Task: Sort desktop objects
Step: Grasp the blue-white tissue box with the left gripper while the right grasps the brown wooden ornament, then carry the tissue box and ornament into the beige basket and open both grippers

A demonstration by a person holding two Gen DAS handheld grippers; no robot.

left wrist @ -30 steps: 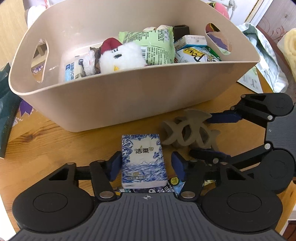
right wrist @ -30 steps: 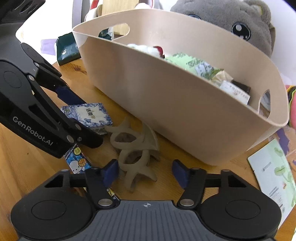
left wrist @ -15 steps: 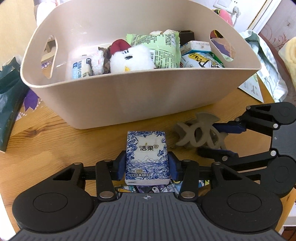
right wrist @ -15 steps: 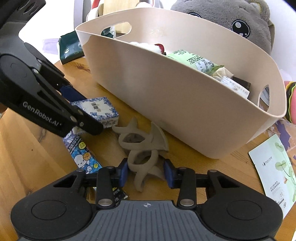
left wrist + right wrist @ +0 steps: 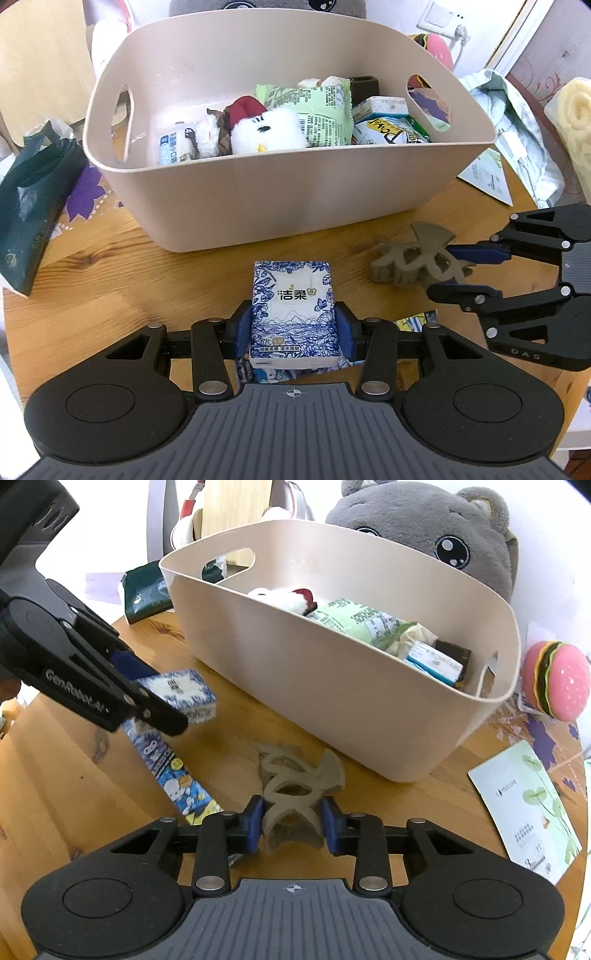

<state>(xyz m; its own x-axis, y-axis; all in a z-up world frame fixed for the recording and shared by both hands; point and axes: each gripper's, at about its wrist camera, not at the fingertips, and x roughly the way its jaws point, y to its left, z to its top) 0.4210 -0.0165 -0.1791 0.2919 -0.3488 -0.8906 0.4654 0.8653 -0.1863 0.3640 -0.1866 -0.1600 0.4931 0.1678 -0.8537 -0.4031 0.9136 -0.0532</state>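
Left gripper (image 5: 294,329) clamped on tissue pack (image 5: 293,308) at lower centre, pack's long axis pointing up-frame at beige bin (image 5: 295,206) directly ahead. Right gripper (image 5: 291,821) closed on grey hair claw (image 5: 295,786) at lower centre — bin lies up and right of it. Both loads clear of table; likely next move is over near rim.

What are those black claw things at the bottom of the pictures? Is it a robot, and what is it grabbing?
It is no robot. A person holds two grabbers, each carrying a camera that looks along its fingers, so each picture shows one grabber from behind. The left gripper squeezes a blue-and-white tissue pack. The right gripper squeezes a grey-brown hair claw clip. Both are by a beige basket of snacks and a small plush toy on a wooden table. A cartoon packet lies there too.
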